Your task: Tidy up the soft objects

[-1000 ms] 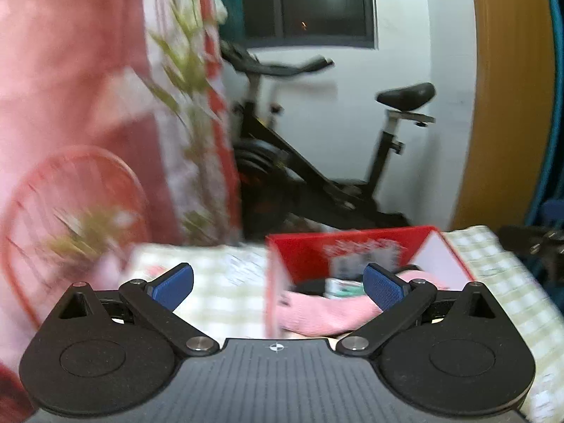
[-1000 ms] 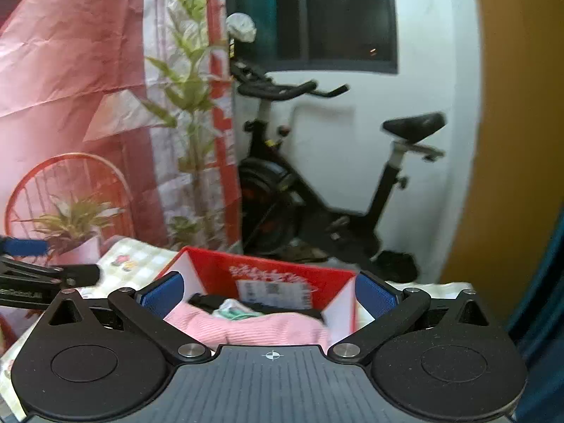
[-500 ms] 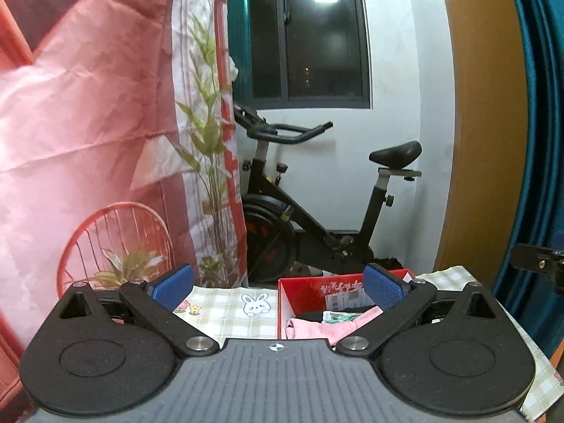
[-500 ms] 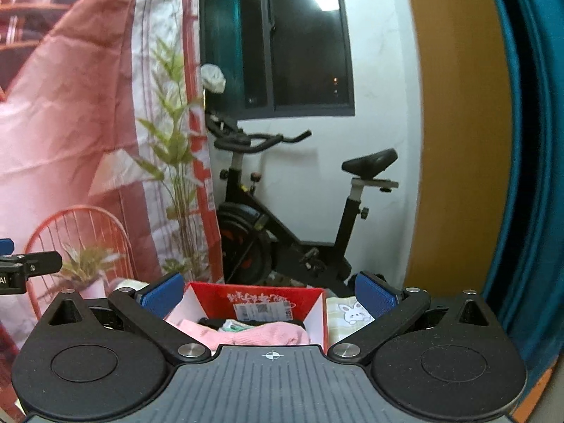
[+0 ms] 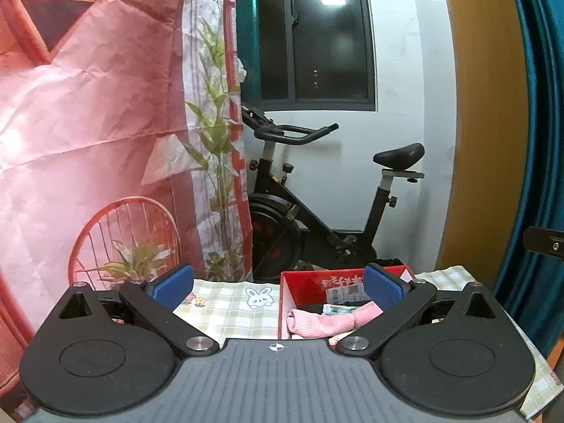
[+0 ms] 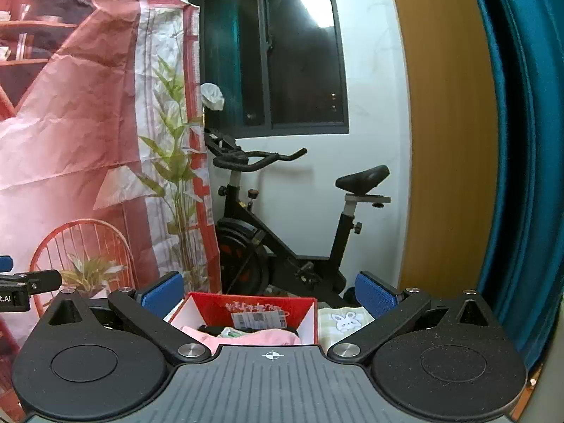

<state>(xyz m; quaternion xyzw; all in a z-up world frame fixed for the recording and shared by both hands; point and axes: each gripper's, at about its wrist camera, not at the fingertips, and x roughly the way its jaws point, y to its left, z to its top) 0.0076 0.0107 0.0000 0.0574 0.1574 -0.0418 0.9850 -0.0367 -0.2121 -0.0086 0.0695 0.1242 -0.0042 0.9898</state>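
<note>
Both grippers now pulled back and raised, level with the room rather than tipped down at the work. Left gripper (image 5: 276, 287) with jaws spread wide, nothing between the blue pads (image 5: 382, 287). Right gripper (image 6: 269, 294) likewise wide and empty.

Red box (image 5: 319, 282) standing on the table (image 5: 225, 308) under a checked cloth with a rabbit print, on the right half in the left wrist view, straight ahead in the right wrist view. Pink cloth (image 5: 322, 320) lying folded inside it, draped over the near edge, with a green-and-white packet (image 6: 232, 333) and something dark beside it; exact contents hard to tell.

Compared with a second ago: then close over the box, the left view blurred with motion and the box filling the lower frame; now much smaller and lower in both views, exercise bike (image 6: 282, 225) and window in full sight. Compared with half a second ago: little difference, only slightly more withdrawn.

Probably the end of a placement, perhaps of the whole task, since no loose soft item shows on the visible cloth.
</note>
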